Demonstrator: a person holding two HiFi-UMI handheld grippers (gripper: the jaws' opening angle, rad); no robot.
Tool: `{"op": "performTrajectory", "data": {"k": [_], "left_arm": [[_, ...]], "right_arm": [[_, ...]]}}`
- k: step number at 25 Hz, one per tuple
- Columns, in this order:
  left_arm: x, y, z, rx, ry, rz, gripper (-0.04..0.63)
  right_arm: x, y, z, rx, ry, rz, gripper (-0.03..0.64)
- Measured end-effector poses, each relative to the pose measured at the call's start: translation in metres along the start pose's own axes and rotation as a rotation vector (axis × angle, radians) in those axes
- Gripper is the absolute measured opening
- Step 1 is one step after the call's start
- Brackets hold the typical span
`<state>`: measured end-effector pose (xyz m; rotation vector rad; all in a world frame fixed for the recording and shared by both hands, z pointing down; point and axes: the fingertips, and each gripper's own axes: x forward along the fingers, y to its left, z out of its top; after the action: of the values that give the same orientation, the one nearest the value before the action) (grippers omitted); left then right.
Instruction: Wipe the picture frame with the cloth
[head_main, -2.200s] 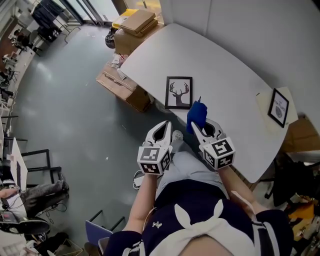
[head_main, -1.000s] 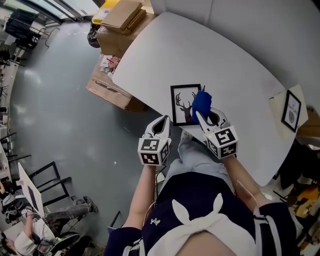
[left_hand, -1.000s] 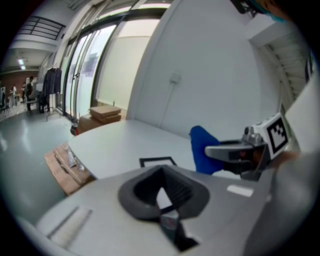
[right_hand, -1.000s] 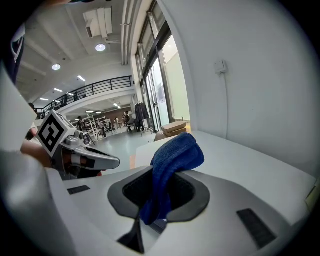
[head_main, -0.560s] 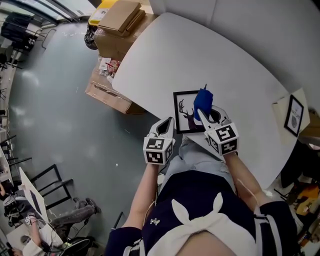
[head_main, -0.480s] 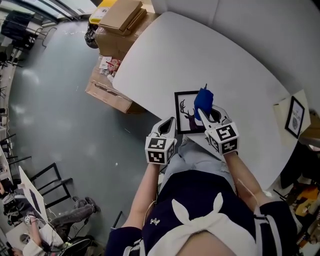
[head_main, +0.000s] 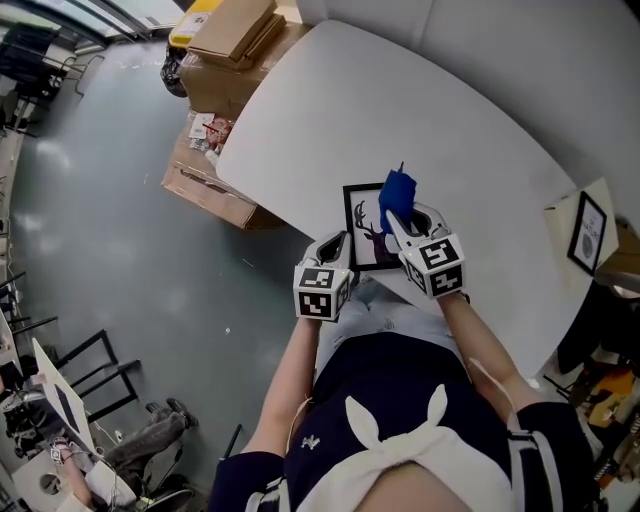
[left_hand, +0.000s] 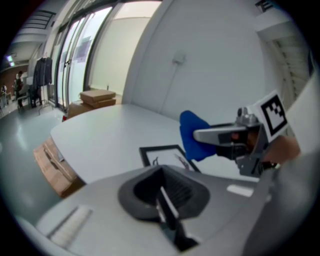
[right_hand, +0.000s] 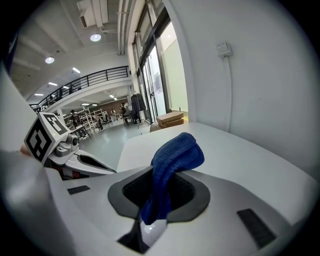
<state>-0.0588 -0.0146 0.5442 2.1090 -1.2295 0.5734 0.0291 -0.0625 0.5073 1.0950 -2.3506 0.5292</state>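
Observation:
A black picture frame (head_main: 362, 226) with a deer drawing lies flat near the table's front edge; it also shows in the left gripper view (left_hand: 161, 154). My right gripper (head_main: 397, 213) is shut on a blue cloth (head_main: 395, 193), held over the frame's right side. I cannot tell whether the cloth touches the frame. The cloth (right_hand: 173, 156) bulges out of the right gripper's (right_hand: 156, 200) jaws. My left gripper (head_main: 336, 243) is shut and empty at the frame's near left corner. In its own view, the left gripper (left_hand: 165, 202) points at the frame, with the blue cloth (left_hand: 192, 136) beyond.
The white table (head_main: 400, 110) runs back to a wall. A second small framed picture (head_main: 587, 234) sits on a beige sheet at the table's right end. Cardboard boxes (head_main: 234, 38) stand on the floor past the left end, and more (head_main: 197, 180) beside it.
My right gripper has carried the blue cloth from beside the table's front edge to over the frame's right side. The left gripper has come up to the frame's near left corner.

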Motion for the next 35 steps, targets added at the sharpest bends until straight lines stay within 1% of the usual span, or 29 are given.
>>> {"op": "performTrajectory", "data": {"k": [6, 12, 21, 24, 27, 32, 35], "left_arm": [[0.016, 0.005, -0.008, -0.031, 0.035, 0.008, 0.003], [0.024, 0.008, -0.018, -0.046, 0.068, 0.01, 0.003], [0.035, 0.009, -0.028, -0.051, 0.106, 0.015, 0.003], [0.037, 0.009, -0.031, -0.049, 0.114, 0.016, 0.003], [0.039, 0.009, -0.033, -0.049, 0.12, 0.018, 0.003], [0.039, 0.01, -0.035, -0.049, 0.124, 0.014, 0.003], [0.04, 0.01, -0.034, -0.042, 0.131, 0.0, 0.003]], "right_arm": [[0.013, -0.013, -0.007, -0.016, 0.048, -0.008, 0.061], [0.026, -0.025, -0.016, -0.025, 0.094, -0.011, 0.061], [0.052, -0.031, -0.027, -0.051, 0.129, -0.027, 0.061], [0.056, -0.033, -0.031, -0.068, 0.144, -0.048, 0.061], [0.059, -0.036, -0.036, -0.079, 0.18, -0.071, 0.061], [0.064, -0.039, -0.049, -0.074, 0.235, -0.086, 0.061], [0.068, -0.04, -0.05, -0.058, 0.237, -0.083, 0.061]]}}
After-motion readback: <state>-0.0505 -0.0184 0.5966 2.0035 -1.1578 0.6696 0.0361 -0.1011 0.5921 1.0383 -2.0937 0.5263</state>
